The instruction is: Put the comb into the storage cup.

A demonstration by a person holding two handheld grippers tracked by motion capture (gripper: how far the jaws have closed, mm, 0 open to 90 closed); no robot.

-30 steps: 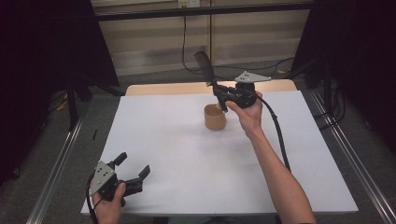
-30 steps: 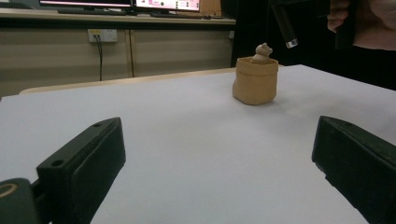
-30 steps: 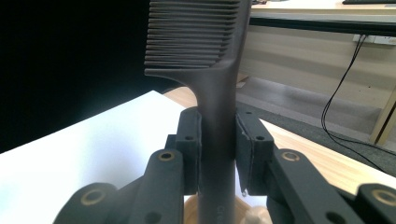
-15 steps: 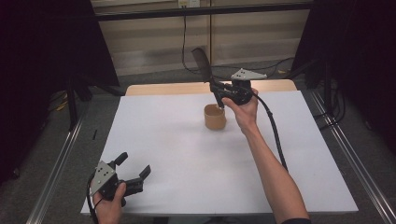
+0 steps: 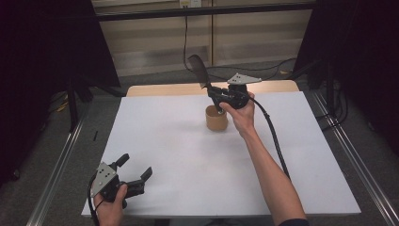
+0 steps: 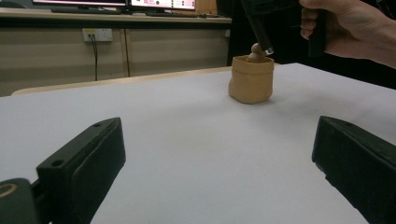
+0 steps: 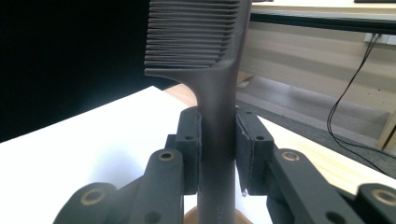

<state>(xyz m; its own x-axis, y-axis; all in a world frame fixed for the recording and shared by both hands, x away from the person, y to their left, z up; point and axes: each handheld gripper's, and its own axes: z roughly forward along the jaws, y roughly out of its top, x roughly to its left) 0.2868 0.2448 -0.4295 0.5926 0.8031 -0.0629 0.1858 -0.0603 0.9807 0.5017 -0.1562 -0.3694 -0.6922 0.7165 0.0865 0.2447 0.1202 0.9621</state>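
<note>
A small tan cup [image 5: 216,119] stands on the white table [image 5: 188,155] a little past its middle. My right gripper [image 5: 212,90] hovers just above the cup, shut on the handle of a dark brown comb [image 5: 198,69] whose toothed head tilts up and to the left. In the right gripper view the comb [image 7: 205,56] rises between the two pads [image 7: 189,149] and the cup's rim [image 7: 215,218] lies below. In the left gripper view the cup [image 6: 251,78] has a rounded brown piece sticking out of it. My left gripper [image 5: 136,172] rests open at the near left corner.
A wooden strip [image 5: 164,89] runs along the table's far edge. Metal rails [image 5: 61,155] flank the table on both sides. A black cable [image 5: 270,134] trails from the right gripper along the forearm. Dark curtains and a pale wall panel stand behind.
My right gripper has lifted the comb slightly and shifted it toward the left above the cup. The left gripper has stayed put.
</note>
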